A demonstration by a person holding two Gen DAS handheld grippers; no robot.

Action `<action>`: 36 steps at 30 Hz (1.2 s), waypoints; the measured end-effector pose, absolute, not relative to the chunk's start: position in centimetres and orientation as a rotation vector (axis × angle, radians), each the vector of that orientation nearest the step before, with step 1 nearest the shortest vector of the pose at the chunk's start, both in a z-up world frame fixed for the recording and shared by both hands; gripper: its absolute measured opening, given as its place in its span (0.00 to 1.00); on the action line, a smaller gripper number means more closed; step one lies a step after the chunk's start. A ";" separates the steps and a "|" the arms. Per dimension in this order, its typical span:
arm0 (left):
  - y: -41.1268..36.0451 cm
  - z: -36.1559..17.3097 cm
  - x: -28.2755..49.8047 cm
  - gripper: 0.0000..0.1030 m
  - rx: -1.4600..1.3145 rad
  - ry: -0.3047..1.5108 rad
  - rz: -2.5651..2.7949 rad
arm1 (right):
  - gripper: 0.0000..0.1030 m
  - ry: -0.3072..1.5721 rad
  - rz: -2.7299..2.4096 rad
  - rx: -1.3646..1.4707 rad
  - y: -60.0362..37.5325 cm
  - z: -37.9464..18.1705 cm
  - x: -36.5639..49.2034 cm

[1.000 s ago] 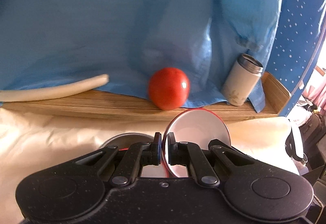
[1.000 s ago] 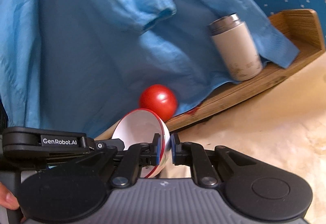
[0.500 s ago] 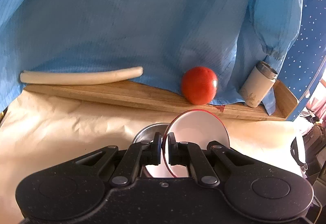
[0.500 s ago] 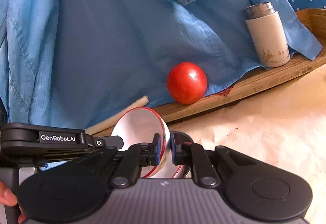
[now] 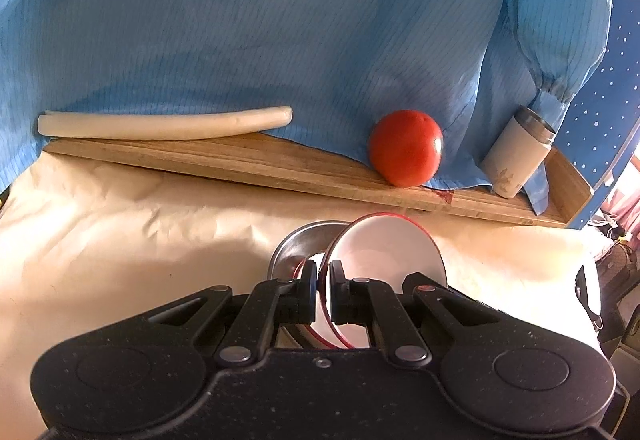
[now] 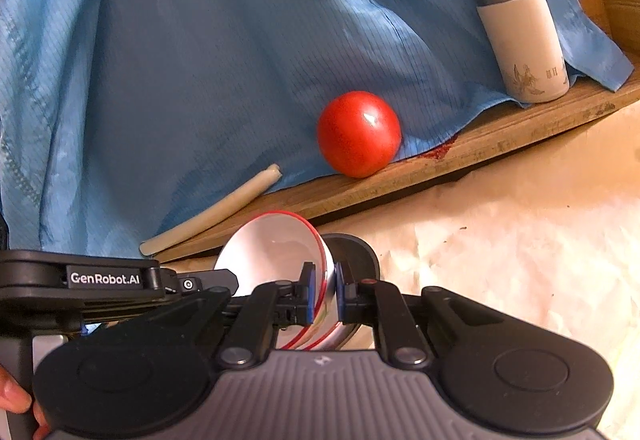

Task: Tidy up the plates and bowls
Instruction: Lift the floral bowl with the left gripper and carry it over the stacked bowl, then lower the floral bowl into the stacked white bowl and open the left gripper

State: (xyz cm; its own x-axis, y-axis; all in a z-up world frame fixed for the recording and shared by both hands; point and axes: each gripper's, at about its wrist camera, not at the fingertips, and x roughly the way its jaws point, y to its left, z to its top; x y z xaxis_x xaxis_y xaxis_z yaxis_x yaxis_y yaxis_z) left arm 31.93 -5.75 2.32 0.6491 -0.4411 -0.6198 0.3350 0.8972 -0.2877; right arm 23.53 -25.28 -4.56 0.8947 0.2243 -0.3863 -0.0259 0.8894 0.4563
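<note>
Reading both wrist views, I log:

Left claw: left gripper (image 5: 324, 282), fingers pinched on the rim of a white bowl with a red edge (image 5: 386, 260); the bowl is tilted, its inside facing right of the fingertips.

Right claw: right gripper (image 6: 325, 286), fingers pressed onto the rim of the white bowl with a red edge (image 6: 272, 252), whose opening faces left of the fingertips.

Metal dish: a round shiny metal plate (image 5: 304, 244) lies just ahead of and below the left fingertips, partly hidden by the bowl. In the right view a dark round plate edge (image 6: 356, 250) shows just right of the bowl. I cannot tell whether bowl and plate touch.

Surface: cream crumpled paper covering (image 5: 120, 232) under both claws.

Far ahead: wooden ledge (image 5: 260, 168) carrying a red tomato (image 5: 405, 148), a pale long tube (image 5: 160, 122) far left, and a white cylindrical flask with a steel cap (image 5: 518, 154) far right.

Backdrop: blue cloth (image 5: 280, 20) hanging behind the ledge.
</note>
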 end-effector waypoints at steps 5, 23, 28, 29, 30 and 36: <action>-5.8 2.2 32.0 0.05 -0.150 0.753 -0.440 | 0.11 0.458 0.135 0.467 -25.4 -5.0 23.9; -5.9 1.9 32.7 0.05 -0.140 0.777 -0.432 | 0.12 0.512 0.125 0.399 -24.5 -5.0 24.8; -6.0 1.7 32.9 0.05 -0.139 0.785 -0.426 | 0.12 0.522 0.121 0.379 -24.1 -4.9 25.0; -6.0 1.6 32.9 0.05 -0.138 0.788 -0.425 | 0.12 0.524 0.120 0.375 -24.0 -4.8 25.0; -6.0 1.6 33.0 0.05 -0.136 0.791 -0.424 | 0.12 0.527 0.121 0.372 -24.0 -4.8 25.0; -6.0 1.4 33.2 0.05 -0.137 0.801 -0.422 | 0.14 0.543 0.119 0.353 -23.8 -4.6 25.4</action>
State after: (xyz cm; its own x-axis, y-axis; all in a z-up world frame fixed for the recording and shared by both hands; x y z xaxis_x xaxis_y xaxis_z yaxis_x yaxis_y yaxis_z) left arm 33.22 -6.00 1.44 0.6178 -0.4166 -0.6669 0.3142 0.9083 -0.2764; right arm 25.35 -23.79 -4.60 0.8511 0.2032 -0.4842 -0.0184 0.9331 0.3592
